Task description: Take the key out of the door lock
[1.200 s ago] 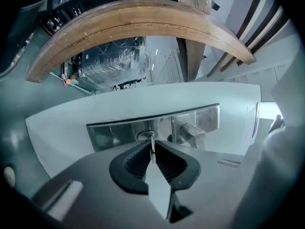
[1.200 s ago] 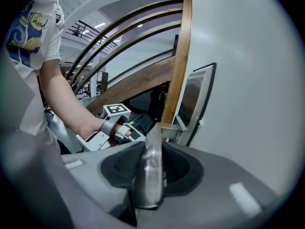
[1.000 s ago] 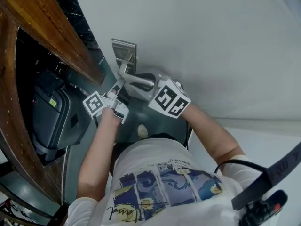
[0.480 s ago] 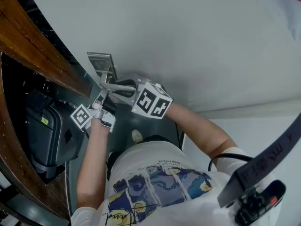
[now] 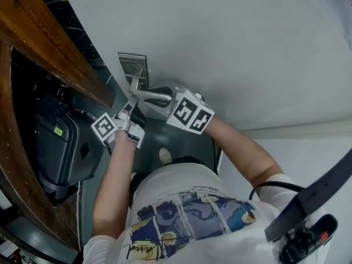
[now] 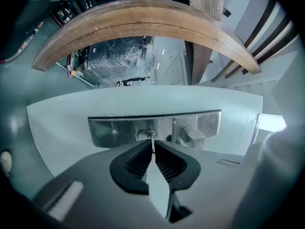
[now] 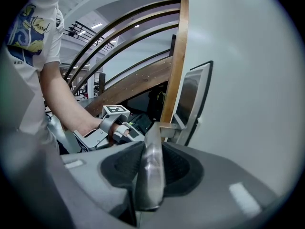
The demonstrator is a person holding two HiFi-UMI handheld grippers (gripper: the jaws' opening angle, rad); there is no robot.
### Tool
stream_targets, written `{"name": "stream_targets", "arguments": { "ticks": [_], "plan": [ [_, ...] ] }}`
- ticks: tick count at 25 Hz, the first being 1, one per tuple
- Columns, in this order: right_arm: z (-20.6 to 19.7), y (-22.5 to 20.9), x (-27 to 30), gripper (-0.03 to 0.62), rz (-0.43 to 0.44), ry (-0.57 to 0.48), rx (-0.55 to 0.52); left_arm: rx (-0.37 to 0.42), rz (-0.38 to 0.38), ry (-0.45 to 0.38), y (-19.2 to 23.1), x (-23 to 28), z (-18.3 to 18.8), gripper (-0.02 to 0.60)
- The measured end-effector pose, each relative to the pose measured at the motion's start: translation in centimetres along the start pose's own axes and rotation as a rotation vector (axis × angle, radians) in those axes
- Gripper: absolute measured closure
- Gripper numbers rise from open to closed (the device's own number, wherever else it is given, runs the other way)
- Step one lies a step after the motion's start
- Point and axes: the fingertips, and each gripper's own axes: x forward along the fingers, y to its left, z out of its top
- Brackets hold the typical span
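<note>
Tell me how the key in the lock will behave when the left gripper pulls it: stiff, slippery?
The key looks like thin flat metal, so probably stiff, but apt to bind if pulled crooked from the lock plate. The left gripper clamps it between ribbed pads, so slipping seems unlikely. Small, so likely light.

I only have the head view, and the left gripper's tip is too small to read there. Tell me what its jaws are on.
Observer: In the left gripper view, the left gripper is shut on the key, with its pads pressed flat against it.
Operator: Say whether the key is out.
Observer: Not out. Its blade runs into the keyhole in the lock plate.
Operator: Report the right one.
Observer: The right gripper view shows the right gripper clamped on the door handle, with the lever edge-on between its pads.
</note>
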Motion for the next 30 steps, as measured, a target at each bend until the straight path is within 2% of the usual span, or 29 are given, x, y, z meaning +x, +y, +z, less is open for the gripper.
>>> {"name": "stream_targets", "arguments": {
  "ticks": [13,20,25,28,30],
  "plan": [
    [-0.4,-0.7,0.2,0.479,-0.050,0.025,0.031,0.001,-0.006,0.025,-0.1,-7.1,-1.1,0.558],
    [-0.6,-0.8,-0.1,0.459,-0.073,0.073,0.026,0.041,-0.017,0.073,-2.0,-11.3,-1.3,0.558],
    [-0.7,-1.6,-2.2,0.430,-0.144,0.090,0.070,0.126,-0.009,0.120,-3.8,-13.9,-1.0,0.558],
    [-0.8,-1.5,-4.0,0.430,-0.219,0.079,0.105,0.213,0.005,0.152,-5.1,-15.2,-1.0,0.558],
    [-0.7,-1.0,-5.3,0.430,-0.282,0.052,0.128,0.306,0.021,0.175,-5.9,-16.1,-0.8,0.558]
  ]
}}
